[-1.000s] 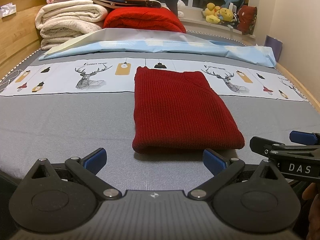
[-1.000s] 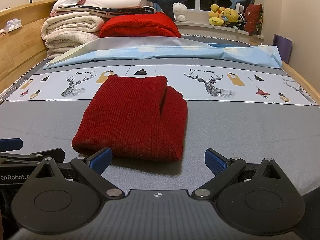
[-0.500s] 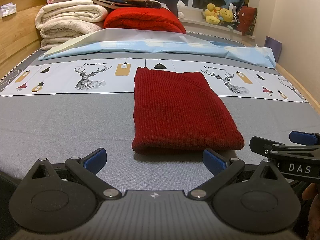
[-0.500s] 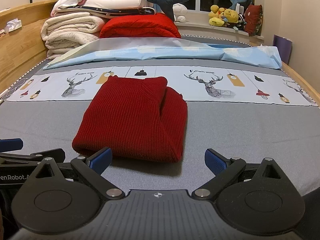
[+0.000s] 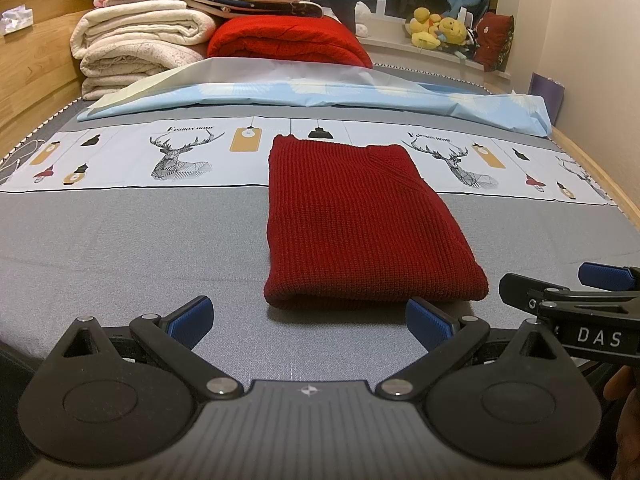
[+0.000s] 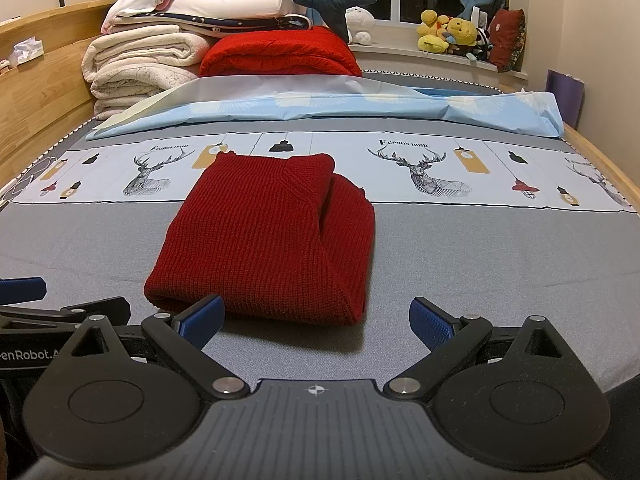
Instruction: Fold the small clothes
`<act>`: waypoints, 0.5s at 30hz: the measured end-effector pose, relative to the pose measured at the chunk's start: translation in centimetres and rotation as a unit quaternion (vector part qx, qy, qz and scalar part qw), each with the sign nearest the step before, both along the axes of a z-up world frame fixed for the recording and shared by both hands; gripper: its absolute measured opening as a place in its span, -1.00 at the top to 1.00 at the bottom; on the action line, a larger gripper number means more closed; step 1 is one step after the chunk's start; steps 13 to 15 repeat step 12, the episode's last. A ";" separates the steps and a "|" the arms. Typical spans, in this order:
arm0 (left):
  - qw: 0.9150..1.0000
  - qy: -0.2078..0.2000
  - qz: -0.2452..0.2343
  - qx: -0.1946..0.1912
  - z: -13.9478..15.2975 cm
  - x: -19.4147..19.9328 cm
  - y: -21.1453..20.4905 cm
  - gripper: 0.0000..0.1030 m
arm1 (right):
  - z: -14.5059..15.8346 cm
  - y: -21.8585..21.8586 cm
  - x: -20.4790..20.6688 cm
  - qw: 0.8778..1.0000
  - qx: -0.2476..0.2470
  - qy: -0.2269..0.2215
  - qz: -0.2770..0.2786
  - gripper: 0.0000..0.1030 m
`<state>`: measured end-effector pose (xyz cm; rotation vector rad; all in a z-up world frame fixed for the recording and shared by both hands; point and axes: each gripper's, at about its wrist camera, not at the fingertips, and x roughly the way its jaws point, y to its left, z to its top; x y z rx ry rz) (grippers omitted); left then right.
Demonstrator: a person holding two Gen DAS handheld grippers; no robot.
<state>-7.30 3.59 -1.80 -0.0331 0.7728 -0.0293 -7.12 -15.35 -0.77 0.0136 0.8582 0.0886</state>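
A dark red knit sweater (image 5: 360, 224) lies folded into a neat rectangle on the grey bed sheet (image 5: 120, 248); in the right wrist view the sweater (image 6: 264, 240) shows its layered right edge. My left gripper (image 5: 308, 320) hangs open just short of the sweater's near edge, nothing between its blue pads. My right gripper (image 6: 318, 322) is open too, at the sweater's near right corner, and it also shows at the right edge of the left wrist view as the right gripper (image 5: 568, 300). The left gripper (image 6: 60, 308) appears at the left edge of the right wrist view.
A light blue duvet (image 5: 320, 96) lies across the bed behind the sweater. Stacked blankets (image 5: 136, 52) and a red quilt (image 5: 288, 40) sit at the head. Wooden bed rails (image 5: 32, 68) run along both sides. Plush toys (image 6: 448, 32) line the window sill.
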 end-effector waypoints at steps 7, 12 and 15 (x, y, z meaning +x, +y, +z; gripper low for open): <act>1.000 -0.001 0.000 0.000 0.0 0.0 0.0 -0.99 | 0.0 0.0 0.0 1.000 0.000 0.000 0.000 -0.91; 1.000 -0.006 -0.003 -0.002 0.4 0.1 -0.4 -0.99 | 0.1 0.1 0.2 1.000 -0.003 0.001 -0.003 -0.91; 1.000 -0.006 -0.003 -0.002 0.4 0.1 -0.4 -0.99 | 0.1 0.1 0.2 1.000 -0.003 0.001 -0.003 -0.91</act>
